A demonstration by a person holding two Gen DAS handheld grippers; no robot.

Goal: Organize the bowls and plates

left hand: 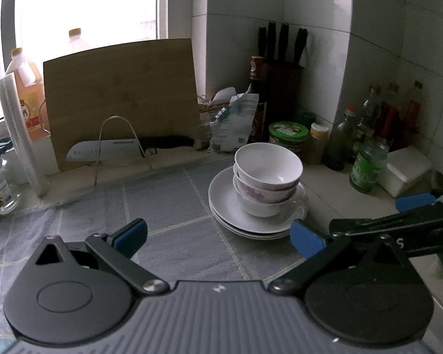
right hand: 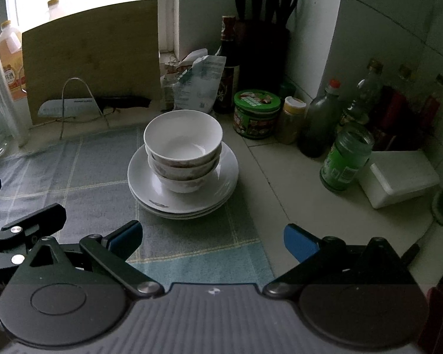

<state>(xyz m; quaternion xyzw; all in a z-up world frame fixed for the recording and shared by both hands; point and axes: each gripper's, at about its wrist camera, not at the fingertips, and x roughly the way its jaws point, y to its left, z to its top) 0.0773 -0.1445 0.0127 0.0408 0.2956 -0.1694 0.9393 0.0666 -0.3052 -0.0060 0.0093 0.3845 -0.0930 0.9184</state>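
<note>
Fingers (left hand: 130,231) of the left gripper (left hand: 218,236) stand spread wide, blue pads facing inward, nothing between them. Left wrist view: ahead and a little to the right sits the stack of bowls (left hand: 267,177) — three white bowls nested, the top one plain and empty inside, the lower two showing a faint pink floral print on their outer walls. The bowls rest on a stack of plates (left hand: 227,203), white and shallow, three rims visible at the near edge. The plates sit on the right-hand edge of a blue-grey checked cloth (left hand: 168,206) laid over the bench (left hand: 333,206). Part of the right gripper (left hand: 413,206) enters at the right edge, near the plates but apart from them.

Right wrist view: the right gripper (right hand: 212,236) is likewise released, its fingers (right hand: 299,242) wide apart and empty. The bowls (right hand: 183,147) and plates (right hand: 141,183) lie almost straight ahead, well short of the fingertips; a small dark mark shows on the top plate's near rim. A black part of the left gripper (right hand: 32,221) shows at the left edge.

Behind the stack — a bamboo cutting board (right hand: 91,56) leaning at the window, a knife (right hand: 82,104) with a pale blade in a wire rack (right hand: 73,100), a green tin (right hand: 255,112), and a white box (right hand: 398,177) at the right.
</note>
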